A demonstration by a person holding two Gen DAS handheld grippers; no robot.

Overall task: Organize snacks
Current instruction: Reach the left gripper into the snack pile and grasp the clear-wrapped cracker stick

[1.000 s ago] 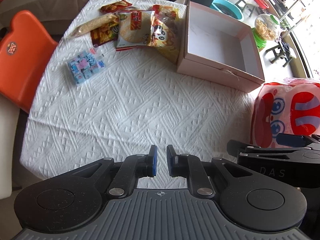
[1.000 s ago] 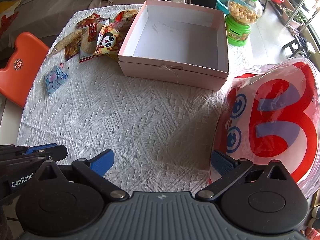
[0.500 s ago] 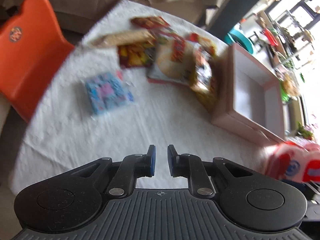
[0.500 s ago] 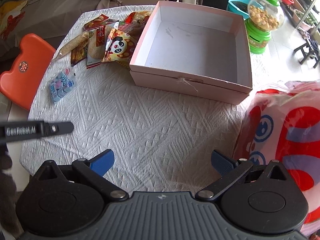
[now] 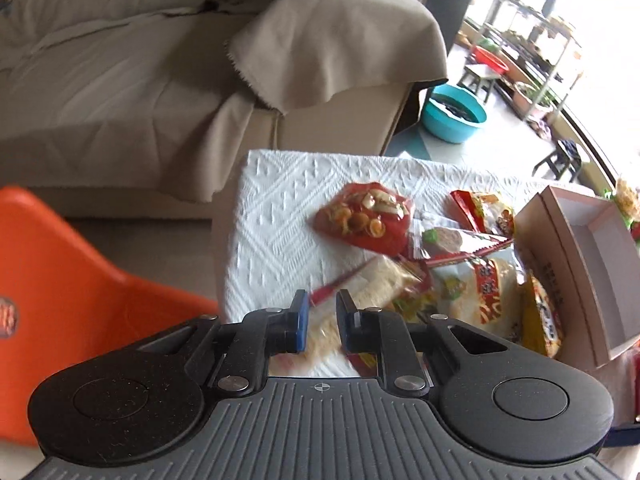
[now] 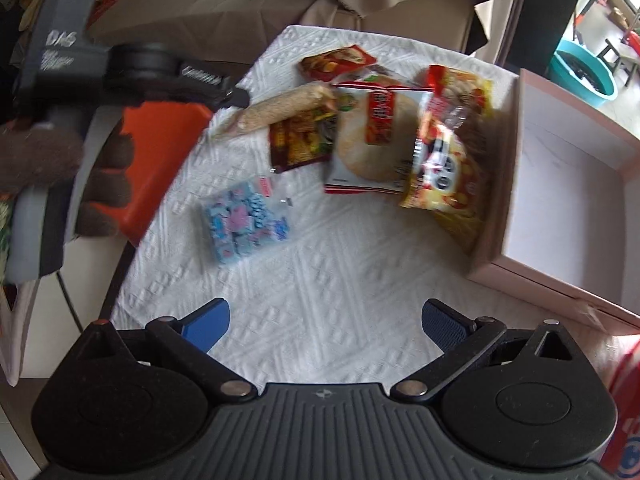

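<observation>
Several snack packets lie in a pile on the white tablecloth (image 6: 320, 280), left of an empty pink box (image 6: 560, 184) (image 5: 580, 256). A long beige cracker stick pack (image 6: 280, 110) (image 5: 384, 284) lies at the pile's left. A red packet (image 5: 364, 216) (image 6: 336, 62) lies at the far end. A rice cracker pack (image 6: 368, 140) and a yellow panda pack (image 6: 444, 160) lie nearer the box. A blue candy pack (image 6: 244, 216) lies apart. My left gripper (image 5: 320, 318) is nearly shut and empty, low over the cracker stick pack. My right gripper (image 6: 324, 326) is open and empty above bare cloth.
An orange chair (image 5: 80, 280) stands at the table's left edge. A beige covered sofa (image 5: 180, 60) stands behind the table. A teal basin (image 5: 454, 114) sits on the floor. A red and white bag (image 6: 624, 400) lies at the right edge of the right wrist view.
My left gripper has swung left and forward, down to the snack pile by the cracker stick pack. My right gripper has turned left toward the snacks, so the red and white bag has slid out of view.
</observation>
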